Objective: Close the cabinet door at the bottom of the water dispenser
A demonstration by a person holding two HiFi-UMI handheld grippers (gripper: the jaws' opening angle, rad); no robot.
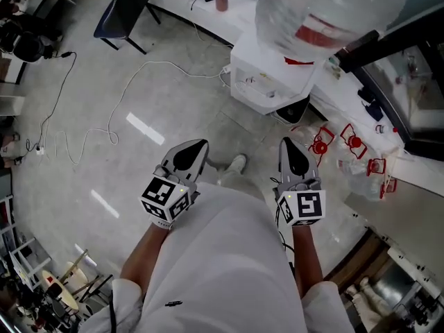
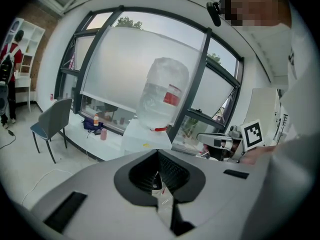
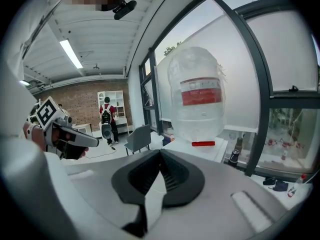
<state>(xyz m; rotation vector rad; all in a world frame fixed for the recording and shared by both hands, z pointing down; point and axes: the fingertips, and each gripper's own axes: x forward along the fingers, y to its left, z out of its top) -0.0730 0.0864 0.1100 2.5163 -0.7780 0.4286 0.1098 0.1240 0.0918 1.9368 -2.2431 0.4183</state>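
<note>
Left gripper (image 1: 194, 150) and right gripper (image 1: 291, 151) pinched together, empty; water dispenser (image 1: 267, 82) well apart; best step in, stoop, push cabinet door flat-on.

Head view, water dispenser (image 1: 267, 82): seen from above, lower front and cabinet door hidden beneath its own top. Bottle (image 1: 326, 9): cut off by the far picture edge; label (image 3: 201, 91) print blurred, unreadable. Lower body of water dispenser in both gripper views: hidden behind the bodies of left gripper (image 2: 158, 156) and right gripper (image 3: 160, 154). Red objects (image 1: 350, 144), right of dispenser: too small to identify. Clutter (image 1: 41, 286), near left: cut by edge, indistinct
</note>
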